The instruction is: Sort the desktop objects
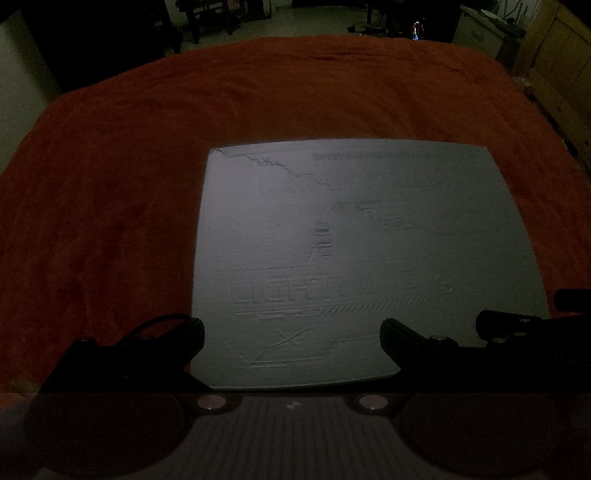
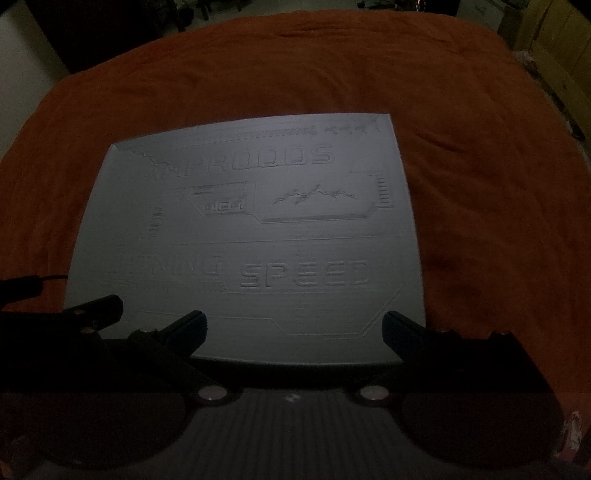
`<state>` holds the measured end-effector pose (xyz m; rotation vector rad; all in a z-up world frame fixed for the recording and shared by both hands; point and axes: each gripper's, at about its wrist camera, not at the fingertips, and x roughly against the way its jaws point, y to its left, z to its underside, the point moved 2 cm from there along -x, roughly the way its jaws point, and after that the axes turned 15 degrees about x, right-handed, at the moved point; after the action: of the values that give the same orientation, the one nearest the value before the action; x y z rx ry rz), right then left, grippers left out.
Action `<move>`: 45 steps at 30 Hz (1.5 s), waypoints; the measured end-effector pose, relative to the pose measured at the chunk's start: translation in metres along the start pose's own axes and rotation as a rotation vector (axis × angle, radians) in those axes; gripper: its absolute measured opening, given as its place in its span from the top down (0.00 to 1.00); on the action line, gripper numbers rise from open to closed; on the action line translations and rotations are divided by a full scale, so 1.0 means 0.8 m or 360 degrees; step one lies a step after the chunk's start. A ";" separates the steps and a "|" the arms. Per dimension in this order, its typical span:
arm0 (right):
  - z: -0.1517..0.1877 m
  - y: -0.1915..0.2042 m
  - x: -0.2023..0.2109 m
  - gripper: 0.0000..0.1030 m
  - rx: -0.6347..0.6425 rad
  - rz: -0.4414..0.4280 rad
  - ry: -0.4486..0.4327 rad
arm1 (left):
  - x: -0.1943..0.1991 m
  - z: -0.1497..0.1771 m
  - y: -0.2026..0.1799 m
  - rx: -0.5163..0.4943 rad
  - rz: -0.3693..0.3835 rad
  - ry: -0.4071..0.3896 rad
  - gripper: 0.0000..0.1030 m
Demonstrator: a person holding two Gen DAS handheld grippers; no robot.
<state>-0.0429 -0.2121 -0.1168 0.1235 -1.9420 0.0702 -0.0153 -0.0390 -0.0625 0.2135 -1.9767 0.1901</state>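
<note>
Orange-red cloth covers the whole work surface in both wrist views, wrinkled and dimly lit. On it lies a pale grey mouse pad, flat, with faint raised-looking lettering and line graphics; "SPEED" reads clearly in the right wrist view, where the pad fills the centre of the frame.

In the left wrist view the pad sits right of centre, its near edge running under the lower middle of the frame. The left gripper has its black fingers spread wide apart at the bottom, with only the pad's near edge showing between them; nothing is gripped. At the lower right edge of that frame part of the other gripper's black frame shows.

The right gripper is likewise released, fingers well apart over the pad's near edge, gripping nothing. Whether either gripper touches the pad I cannot tell. At the lower left of that frame sits the other gripper's dark hardware.

Beyond the cloth, at the top of both frames, is a dark room with a tiled floor and a wooden cabinet at the upper right.
</note>
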 end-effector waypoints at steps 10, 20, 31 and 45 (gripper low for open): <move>0.003 0.002 -0.002 0.00 -0.0001 0.0004 -0.0003 | -0.001 0.002 -0.001 -0.0006 0.0001 -0.0010 0.00; 0.000 0.003 -0.001 0.00 0.0008 0.0002 -0.0002 | -0.001 0.002 -0.001 -0.0005 -0.0004 -0.0013 0.00; 0.001 0.027 -0.003 0.00 -0.0054 0.0025 0.0031 | -0.004 -0.001 -0.002 -0.0001 -0.0017 -0.0001 0.00; 0.003 0.033 0.005 0.00 -0.0048 0.0022 0.0015 | -0.004 0.002 -0.006 -0.0014 -0.0016 -0.0036 0.00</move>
<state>-0.0495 -0.1865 -0.1139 0.0900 -1.9337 0.0507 -0.0144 -0.0440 -0.0658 0.2203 -1.9980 0.1731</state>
